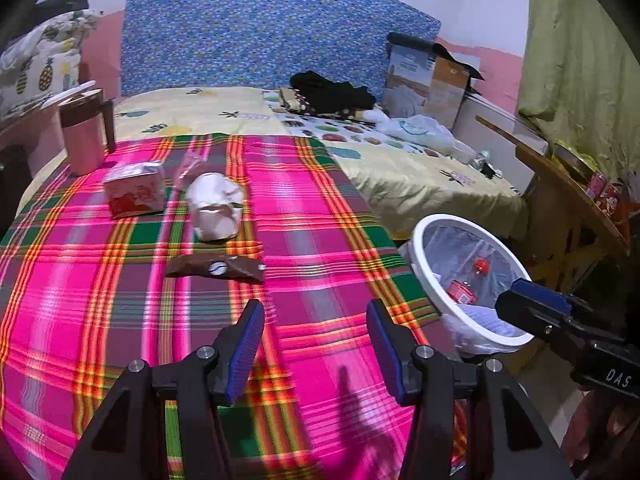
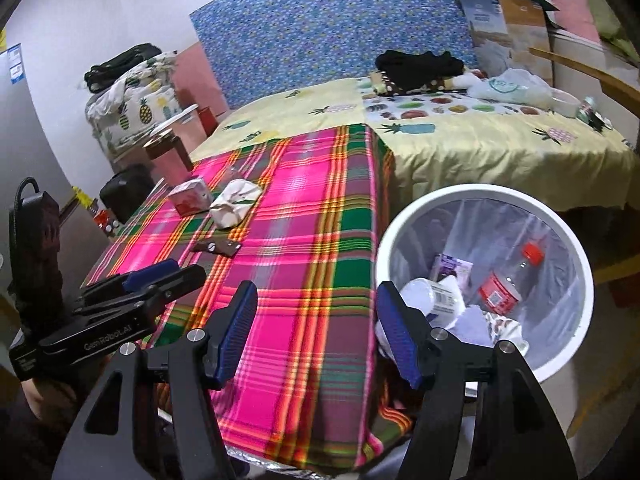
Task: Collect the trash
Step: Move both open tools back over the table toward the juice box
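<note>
On the pink plaid cloth (image 1: 312, 240) lie a brown wrapper (image 1: 218, 269), a crumpled white paper bag (image 1: 214, 210) and a red-and-white carton (image 1: 136, 194); they also show in the right wrist view: wrapper (image 2: 216, 246), bag (image 2: 234, 203), carton (image 2: 190, 197). My left gripper (image 1: 316, 344) is open and empty, hovering over the cloth short of the wrapper. My right gripper (image 2: 316, 332) is open and empty at the cloth's right edge, beside the white lined bin (image 2: 580, 264). The bin (image 1: 424, 236) holds a plastic bottle (image 2: 510, 280), a white cup (image 2: 424, 296) and other scraps.
A pink lidded jug (image 1: 82, 132) stands at the cloth's far left corner. The bed behind has a yellow pineapple sheet (image 1: 420, 176), black clothes (image 1: 332, 94), a plastic bag (image 1: 424, 130) and a cardboard box (image 1: 432, 76). A wooden table (image 1: 568, 184) stands at right.
</note>
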The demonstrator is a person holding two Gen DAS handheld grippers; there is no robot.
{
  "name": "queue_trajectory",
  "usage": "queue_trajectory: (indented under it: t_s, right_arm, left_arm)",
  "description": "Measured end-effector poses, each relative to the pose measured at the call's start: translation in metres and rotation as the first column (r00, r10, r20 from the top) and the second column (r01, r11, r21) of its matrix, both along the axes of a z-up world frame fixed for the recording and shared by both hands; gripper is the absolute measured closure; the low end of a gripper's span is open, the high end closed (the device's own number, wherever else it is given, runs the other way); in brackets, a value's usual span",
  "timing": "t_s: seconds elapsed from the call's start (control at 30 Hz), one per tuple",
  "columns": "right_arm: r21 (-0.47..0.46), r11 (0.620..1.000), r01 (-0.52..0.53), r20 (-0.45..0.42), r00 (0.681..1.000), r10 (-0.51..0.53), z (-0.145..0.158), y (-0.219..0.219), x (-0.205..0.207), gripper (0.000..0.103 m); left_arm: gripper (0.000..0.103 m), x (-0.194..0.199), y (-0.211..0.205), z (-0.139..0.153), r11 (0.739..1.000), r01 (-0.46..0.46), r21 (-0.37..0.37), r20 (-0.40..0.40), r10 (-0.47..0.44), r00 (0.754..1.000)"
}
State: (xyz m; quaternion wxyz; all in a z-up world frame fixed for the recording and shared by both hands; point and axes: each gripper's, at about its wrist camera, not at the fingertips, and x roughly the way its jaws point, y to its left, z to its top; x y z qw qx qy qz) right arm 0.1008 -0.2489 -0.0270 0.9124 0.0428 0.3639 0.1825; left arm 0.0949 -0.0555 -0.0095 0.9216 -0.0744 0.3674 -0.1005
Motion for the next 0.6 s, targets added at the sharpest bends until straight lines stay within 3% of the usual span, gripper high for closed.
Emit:
queue_trajectory:
  t_s: [0.6]
  right_arm:
    - [-0.007,0.997,-0.079,0.005,0.997,0.079,0.004,0.030,0.009,0.050]
  left_arm:
    - [0.050,0.001,0.049,-0.001,0.994,-0.106,0.002,-0.008,0.106,0.994]
